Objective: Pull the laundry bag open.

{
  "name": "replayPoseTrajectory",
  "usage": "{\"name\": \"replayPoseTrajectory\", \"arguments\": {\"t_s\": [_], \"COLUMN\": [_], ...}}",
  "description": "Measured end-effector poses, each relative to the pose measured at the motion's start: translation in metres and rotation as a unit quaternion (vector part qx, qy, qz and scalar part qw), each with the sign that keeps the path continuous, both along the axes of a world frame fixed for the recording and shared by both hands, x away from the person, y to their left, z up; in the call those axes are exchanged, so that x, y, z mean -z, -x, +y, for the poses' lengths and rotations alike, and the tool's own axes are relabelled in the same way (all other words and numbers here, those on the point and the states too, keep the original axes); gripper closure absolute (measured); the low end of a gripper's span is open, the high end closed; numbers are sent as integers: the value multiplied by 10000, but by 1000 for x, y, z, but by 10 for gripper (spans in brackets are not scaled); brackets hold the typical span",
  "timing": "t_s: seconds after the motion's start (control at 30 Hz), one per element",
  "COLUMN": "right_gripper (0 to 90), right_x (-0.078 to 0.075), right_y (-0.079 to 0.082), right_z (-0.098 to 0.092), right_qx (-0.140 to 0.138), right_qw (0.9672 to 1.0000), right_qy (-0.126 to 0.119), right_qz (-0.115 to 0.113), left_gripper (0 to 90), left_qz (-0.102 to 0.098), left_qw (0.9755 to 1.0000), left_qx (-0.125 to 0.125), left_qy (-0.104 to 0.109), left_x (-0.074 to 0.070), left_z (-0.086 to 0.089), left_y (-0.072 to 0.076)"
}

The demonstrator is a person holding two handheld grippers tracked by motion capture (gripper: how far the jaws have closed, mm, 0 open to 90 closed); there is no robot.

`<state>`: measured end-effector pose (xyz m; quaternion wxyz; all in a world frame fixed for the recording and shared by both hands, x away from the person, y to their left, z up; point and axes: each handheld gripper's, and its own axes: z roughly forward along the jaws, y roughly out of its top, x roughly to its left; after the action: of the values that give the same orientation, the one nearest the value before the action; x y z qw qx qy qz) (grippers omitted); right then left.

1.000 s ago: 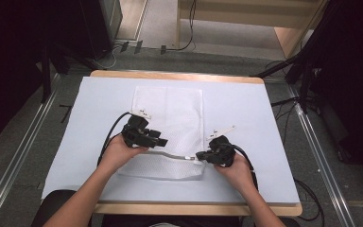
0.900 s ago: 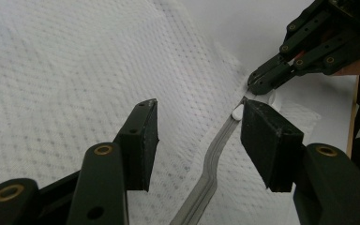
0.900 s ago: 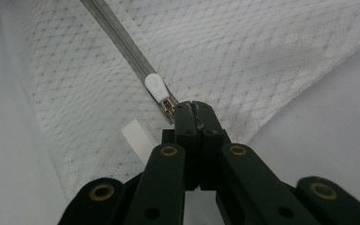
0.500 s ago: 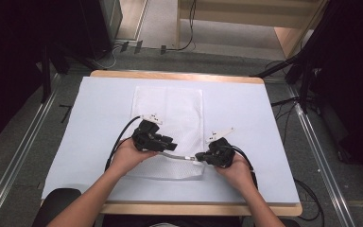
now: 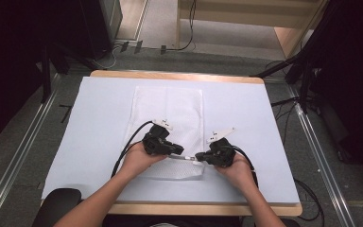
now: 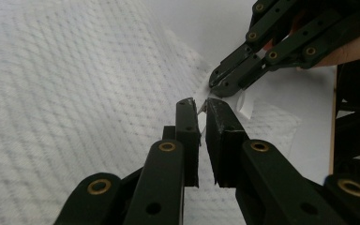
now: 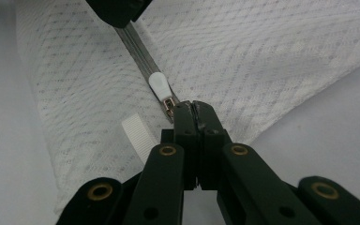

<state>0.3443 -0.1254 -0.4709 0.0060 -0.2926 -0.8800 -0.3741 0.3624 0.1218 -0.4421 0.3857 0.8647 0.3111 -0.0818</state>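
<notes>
The left hand-held gripper [image 5: 182, 151] sits on the near part of a white mesh bag [image 5: 170, 111] that lies flat on the light blue surface [image 5: 246, 113], and its jaws are pinched on a thin bit of the bag's edge with only a tiny gap between them. Just past its tips, the zipper [image 7: 138, 49] runs across to the right hand-held gripper [image 5: 199, 156]. That one has its jaws pressed tight together on the end of the zipper, right beside the little white pull tab [image 7: 159, 84].
</notes>
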Motion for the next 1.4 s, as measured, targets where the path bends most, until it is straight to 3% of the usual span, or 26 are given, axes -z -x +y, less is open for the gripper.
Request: {"name": "replayPoseTrajectory", "arguments": {"t_s": [0.4, 0.77, 1.23, 1.4], "right_gripper": [897, 888, 888, 888], "right_x": [0, 0, 0, 0], "right_y": [0, 2, 2, 2], "right_z": [0, 0, 0, 0], "right_qx": [5, 9, -13, -23], "right_qw": [10000, 10000, 10000, 10000], "right_qy": [-17, -7, -9, -11], "right_qz": [19, -50, -41, -46], "left_gripper": [794, 792, 795, 806], "left_qz": [41, 99, 62, -2], "left_qw": [9997, 9994, 9995, 9989], "left_qx": [111, 215, 239, 343], "left_qy": [-231, -243, -209, -315], "left_x": [14, 23, 23, 21], "left_z": [-18, -23, -24, -29], "left_y": [-1, -2, 3, 8]}}
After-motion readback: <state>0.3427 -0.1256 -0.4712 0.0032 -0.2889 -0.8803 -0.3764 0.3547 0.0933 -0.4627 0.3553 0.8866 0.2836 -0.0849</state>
